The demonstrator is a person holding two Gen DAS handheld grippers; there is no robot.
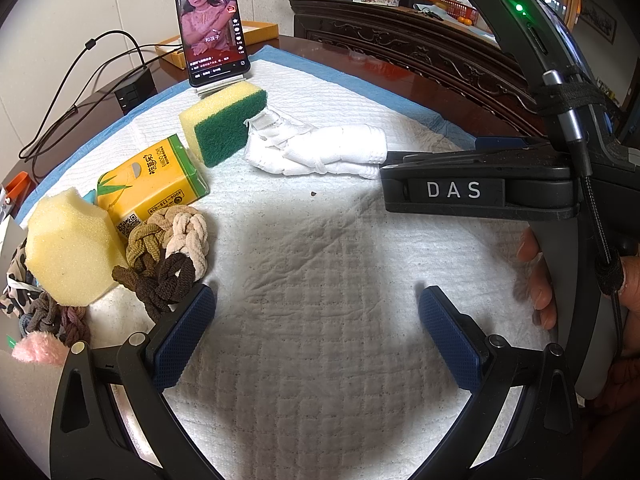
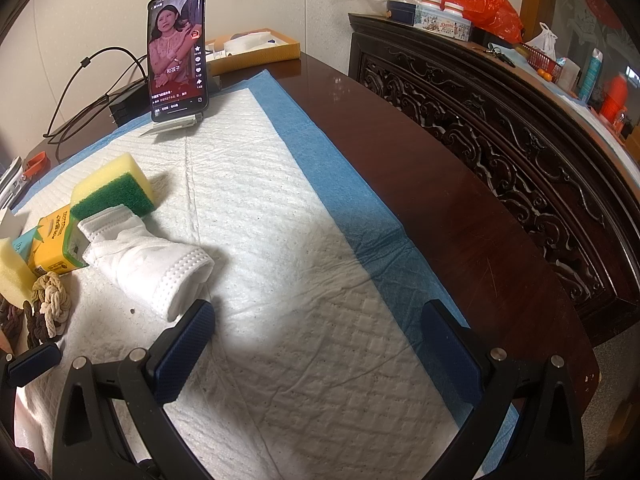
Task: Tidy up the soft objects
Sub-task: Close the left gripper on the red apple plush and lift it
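A row of soft things lies along the left of the white quilted pad (image 1: pixel 320 280): a yellow-green scouring sponge (image 1: pixel 224 124), a rolled white cloth (image 1: pixel 320 148), a yellow tissue pack (image 1: pixel 156 184), a pale yellow foam block (image 1: pixel 68 248) and braided hair ties (image 1: pixel 168 248). My left gripper (image 1: pixel 316 328) stands open over bare pad, its left finger close to the hair ties. My right gripper (image 2: pixel 318 348) is open too, its left finger just beside the end of the white cloth (image 2: pixel 152 264). The sponge (image 2: pixel 114 188) and tissue pack (image 2: pixel 56 240) lie behind the cloth.
A phone (image 1: pixel 212 28) on a stand plays video at the pad's far edge, with black cables (image 1: pixel 80 92) to its left. A dark wooden tabletop (image 2: pixel 440 200) and a carved chair back (image 2: pixel 500 128) run along the right. A pink fluffy item (image 1: pixel 36 348) lies at the left edge.
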